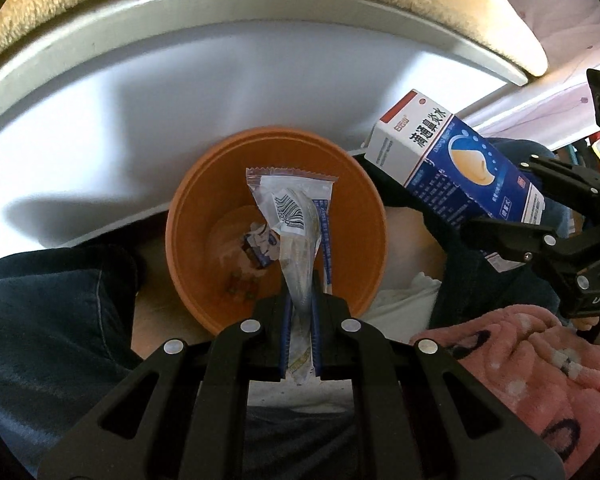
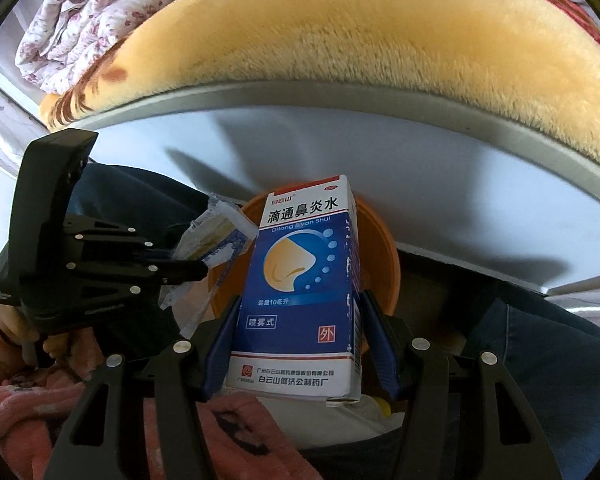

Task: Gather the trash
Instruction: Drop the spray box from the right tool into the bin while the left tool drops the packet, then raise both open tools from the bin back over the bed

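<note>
An orange bin (image 1: 364,216) stands on the floor below both grippers, with small scraps of trash at its bottom. My left gripper (image 1: 300,304) is shut on a clear plastic wrapper (image 1: 296,220) with a barcode and holds it over the bin's opening. My right gripper (image 2: 300,320) is shut on a blue and white medicine box (image 2: 304,280), held above the bin's (image 2: 384,252) rim. The box (image 1: 456,168) and right gripper (image 1: 512,232) also show at the right of the left wrist view. The left gripper (image 2: 192,264) with the wrapper (image 2: 216,236) shows at the left of the right wrist view.
A grey bed frame panel (image 1: 180,92) rises behind the bin, topped by a tan plush blanket (image 2: 380,40). A floral quilt (image 2: 84,16) lies at the upper left. The person's jeans (image 1: 48,312) flank the bin and a pink fleece sleeve (image 1: 532,364) sits close by.
</note>
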{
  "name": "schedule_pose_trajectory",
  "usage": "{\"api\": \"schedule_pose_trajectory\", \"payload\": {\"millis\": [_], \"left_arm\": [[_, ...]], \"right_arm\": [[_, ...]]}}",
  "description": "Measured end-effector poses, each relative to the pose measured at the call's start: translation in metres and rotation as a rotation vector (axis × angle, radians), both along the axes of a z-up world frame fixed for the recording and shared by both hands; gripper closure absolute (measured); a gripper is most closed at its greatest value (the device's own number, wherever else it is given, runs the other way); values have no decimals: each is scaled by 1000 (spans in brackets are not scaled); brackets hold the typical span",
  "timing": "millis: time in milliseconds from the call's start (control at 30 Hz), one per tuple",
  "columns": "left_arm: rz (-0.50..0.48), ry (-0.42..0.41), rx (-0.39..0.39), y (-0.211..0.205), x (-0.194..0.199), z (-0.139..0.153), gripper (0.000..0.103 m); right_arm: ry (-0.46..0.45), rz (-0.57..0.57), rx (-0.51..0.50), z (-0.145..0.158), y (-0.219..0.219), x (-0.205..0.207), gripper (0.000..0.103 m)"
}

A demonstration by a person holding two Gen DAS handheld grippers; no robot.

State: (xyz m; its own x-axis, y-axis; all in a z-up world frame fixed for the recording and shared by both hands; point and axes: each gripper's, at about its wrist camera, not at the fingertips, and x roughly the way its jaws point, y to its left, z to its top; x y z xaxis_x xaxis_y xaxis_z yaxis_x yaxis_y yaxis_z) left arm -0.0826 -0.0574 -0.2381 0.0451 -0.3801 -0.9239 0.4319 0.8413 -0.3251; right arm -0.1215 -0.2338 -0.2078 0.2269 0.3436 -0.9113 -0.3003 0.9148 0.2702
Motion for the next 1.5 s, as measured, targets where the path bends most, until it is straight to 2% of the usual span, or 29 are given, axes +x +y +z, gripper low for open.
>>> {"api": "schedule_pose_trajectory", "payload": {"millis": [167,200,233,267,333,567,1167,1267,1367,1500], "left_arm": [[6,-1,5,0,-1,0,95],[10,-10,12,0,-1,1,91],[13,-16,14,0,-1,2,77],[25,-28,24,1,0,3,51],[49,-61,39,3,0,7,29],[103,-63,37,13,5,11,28],[106,-97,49,13,2,22,28],[102,-151,67,14,1,36,28],[102,-257,108,15,1,57,25],[121,-400,114,23,5,94,22]], "right_arm": [[9,-5,-4,-3,3,7,43],[8,-5,-5,-3,3,8,41],[7,-5,-5,-3,3,8,31],[1,-9,-6,-4,2,7,29],[-17,-17,-1,0,1,6,25],[-24,-40,8,0,-8,6,23],[-46,-54,7,7,-10,4,22],[-76,-52,38,21,-12,5,22],[-137,-58,83,45,-16,8,20],[-243,-82,139,84,-23,23,16]]}}
